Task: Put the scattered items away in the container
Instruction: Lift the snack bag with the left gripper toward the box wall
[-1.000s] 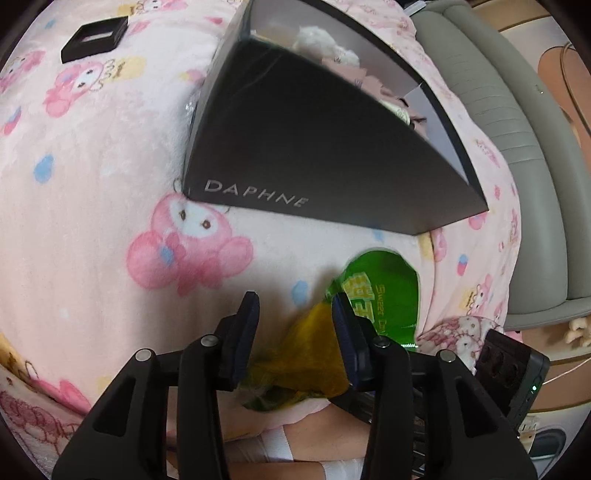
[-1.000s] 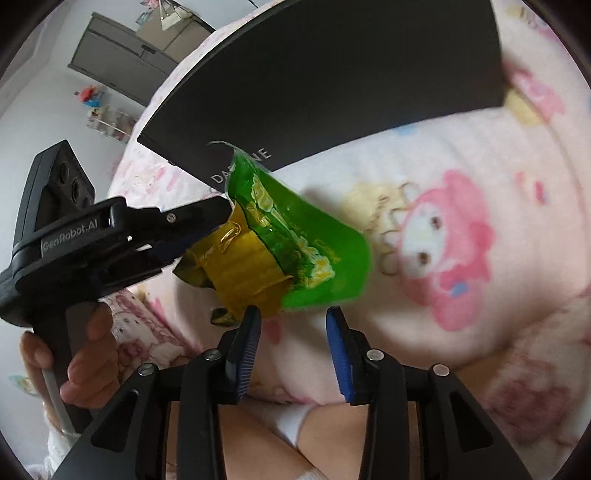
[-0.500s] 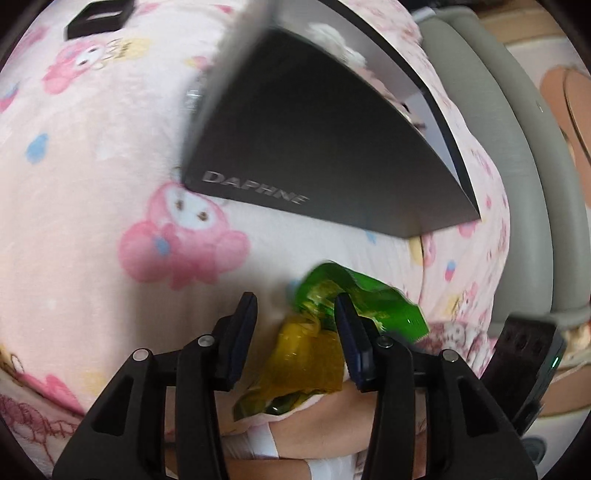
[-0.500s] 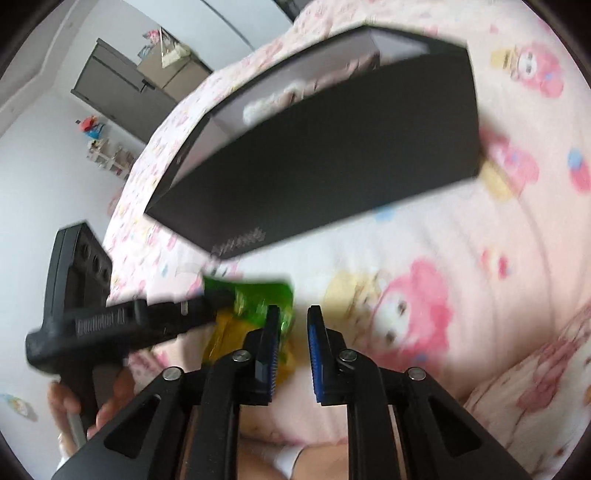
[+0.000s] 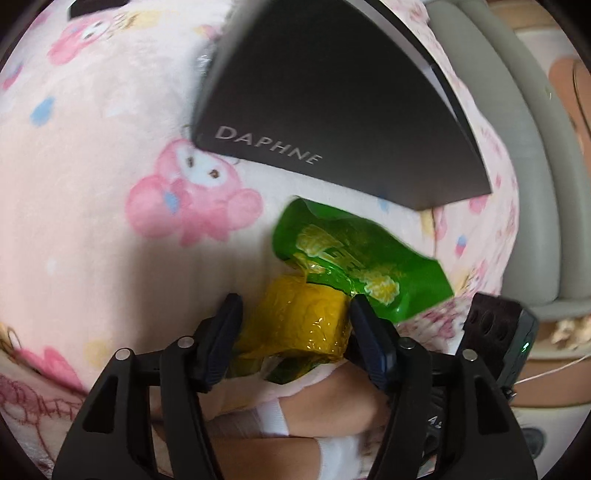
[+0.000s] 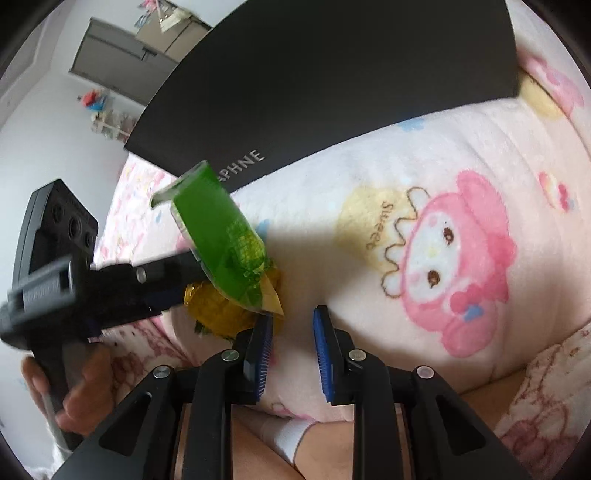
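Observation:
A crumpled green and yellow snack bag (image 5: pixel 332 288) lies on the pink blanket (image 5: pixel 92 221), just in front of the black DAPHNE box (image 5: pixel 332 92). My left gripper (image 5: pixel 294 301) has the bag's yellow end between its pads. Its jaws are opening and both pads still touch the bag. In the right wrist view the bag (image 6: pixel 218 236) stands tilted up off the blanket (image 6: pixel 406 184), below the box (image 6: pixel 332 74). My right gripper (image 6: pixel 292 317) is just right of the bag, jaws opening and nothing between them. Its left pad (image 6: pixel 264 332) brushes the bag's corner.
A small black item (image 5: pixel 96 5) lies far back left on the blanket. A grey padded edge (image 5: pixel 517 147) runs along the right. The person's leg with a white sock (image 5: pixel 277 424) is under the grippers. A hand (image 6: pixel 77 398) holds the left gripper's handle.
The left jaws have spread wider around the bag's yellow end. The bag's green part has unfolded and swung up. The right jaws narrowed, then parted slightly, and moved in beside the bag.

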A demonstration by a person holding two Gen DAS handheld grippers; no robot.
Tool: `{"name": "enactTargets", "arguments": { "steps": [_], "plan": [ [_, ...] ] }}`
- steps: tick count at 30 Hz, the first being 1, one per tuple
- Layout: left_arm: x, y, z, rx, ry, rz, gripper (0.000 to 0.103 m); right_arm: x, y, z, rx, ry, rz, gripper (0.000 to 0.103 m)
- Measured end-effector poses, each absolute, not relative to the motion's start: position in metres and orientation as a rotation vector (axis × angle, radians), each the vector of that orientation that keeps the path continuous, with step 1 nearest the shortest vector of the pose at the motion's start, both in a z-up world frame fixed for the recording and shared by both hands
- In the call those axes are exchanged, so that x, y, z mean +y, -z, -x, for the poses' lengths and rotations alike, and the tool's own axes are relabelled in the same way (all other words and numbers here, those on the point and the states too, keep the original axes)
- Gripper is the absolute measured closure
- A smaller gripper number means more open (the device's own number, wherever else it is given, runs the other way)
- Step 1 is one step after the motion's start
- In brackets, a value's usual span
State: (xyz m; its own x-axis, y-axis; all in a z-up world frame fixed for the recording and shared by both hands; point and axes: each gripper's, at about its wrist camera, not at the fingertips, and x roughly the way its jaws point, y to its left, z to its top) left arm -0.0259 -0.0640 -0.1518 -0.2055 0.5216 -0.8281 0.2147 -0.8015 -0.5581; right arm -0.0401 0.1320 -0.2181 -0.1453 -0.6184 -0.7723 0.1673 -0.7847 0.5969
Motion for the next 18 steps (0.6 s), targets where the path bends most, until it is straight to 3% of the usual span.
{"name": "enactTargets", "arguments": {
  "steps": [5,12,18],
  "plan": [
    [-0.055,0.148,0.026,-0.812,-2.107,1.817,0.038,0.141,0.222,0.039,-0.570,1.960,-1.586,0.084],
    [-0.052,0.123,0.015,-0.802,-2.126,1.640,0.060,0.143,0.207,0.034,-0.499,2.052,-1.567,0.084],
    [-0.059,0.122,0.041,-0.751,-2.137,1.613,0.063,0.149,0.184,0.035,-0.560,2.065,-1.470,0.085]
  ]
}}
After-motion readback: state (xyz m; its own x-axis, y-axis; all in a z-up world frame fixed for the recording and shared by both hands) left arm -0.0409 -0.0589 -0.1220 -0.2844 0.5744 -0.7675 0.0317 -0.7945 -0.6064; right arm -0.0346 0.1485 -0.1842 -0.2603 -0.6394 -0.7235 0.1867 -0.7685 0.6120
